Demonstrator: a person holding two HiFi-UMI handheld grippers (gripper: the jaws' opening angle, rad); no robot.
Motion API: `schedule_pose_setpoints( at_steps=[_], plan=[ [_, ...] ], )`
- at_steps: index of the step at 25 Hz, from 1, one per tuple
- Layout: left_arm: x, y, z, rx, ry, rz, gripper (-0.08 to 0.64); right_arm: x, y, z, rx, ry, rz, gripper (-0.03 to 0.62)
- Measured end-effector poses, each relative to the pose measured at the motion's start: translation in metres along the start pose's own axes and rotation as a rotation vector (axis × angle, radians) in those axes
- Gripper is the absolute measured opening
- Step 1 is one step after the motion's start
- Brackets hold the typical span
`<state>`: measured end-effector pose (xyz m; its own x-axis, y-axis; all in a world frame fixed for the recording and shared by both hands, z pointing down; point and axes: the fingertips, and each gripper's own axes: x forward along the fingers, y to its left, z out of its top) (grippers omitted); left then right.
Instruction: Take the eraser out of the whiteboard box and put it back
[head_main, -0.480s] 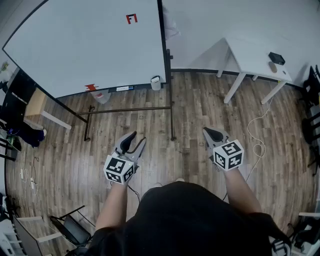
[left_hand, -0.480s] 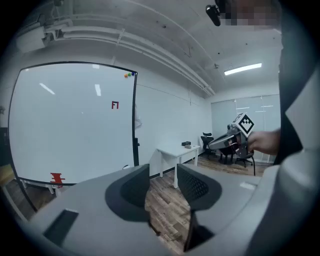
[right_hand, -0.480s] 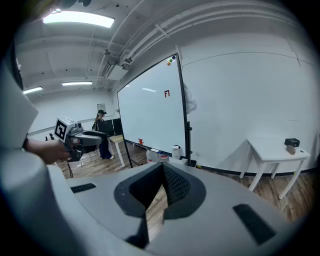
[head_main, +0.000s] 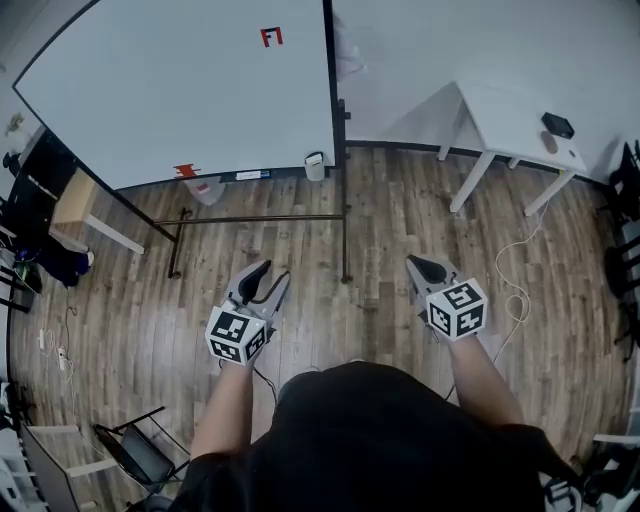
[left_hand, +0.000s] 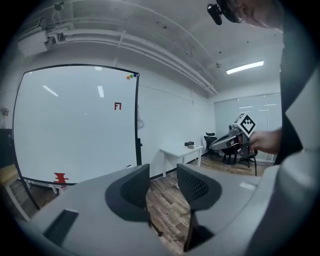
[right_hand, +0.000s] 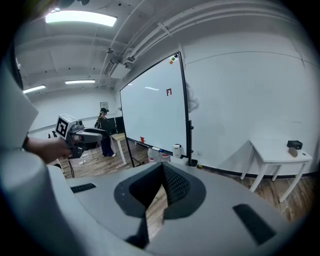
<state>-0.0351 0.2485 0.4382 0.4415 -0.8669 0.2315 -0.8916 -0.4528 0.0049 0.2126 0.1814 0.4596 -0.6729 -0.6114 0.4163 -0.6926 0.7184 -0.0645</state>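
Standing person, a gripper in each hand, both held low over the wood floor (head_main: 400, 215), well back from the whiteboard (head_main: 180, 90).

Left gripper (head_main: 276, 272): jaws apart by a moderate gap, with only floor between them. Right gripper (head_main: 412, 262): jaws closed tip to tip and holding nothing.

Whiteboard box (head_main: 314, 165): a small white holder at the board's lower right corner, just beside the black frame post. It has a dark top edge. From here its contents are too small to tell, so the eraser can't be picked out.

Along the board's bottom edge there is a red piece (head_main: 186, 171) and a small blue-and-white item (head_main: 252, 175). Just below them is a pale translucent container (head_main: 205, 191), contents unclear.

White table (head_main: 510, 115) against the wall to the right, with a small black object (head_main: 557, 124) on its far end.
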Motion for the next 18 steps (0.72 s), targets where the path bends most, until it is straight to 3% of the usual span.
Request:
schedule_pose_setpoints(
  at_steps=[11,18],
  plan=[
    [0.002,0.005,-0.006,-0.005,0.024,0.037,0.179,0.015,-0.004,0.004,0.014,-0.009,0.051,-0.006],
    [0.021,0.019,-0.009,-0.017,0.020,0.020,0.179,0.030,-0.014,0.006,0.024,0.001,0.036,-0.006]
  ],
)
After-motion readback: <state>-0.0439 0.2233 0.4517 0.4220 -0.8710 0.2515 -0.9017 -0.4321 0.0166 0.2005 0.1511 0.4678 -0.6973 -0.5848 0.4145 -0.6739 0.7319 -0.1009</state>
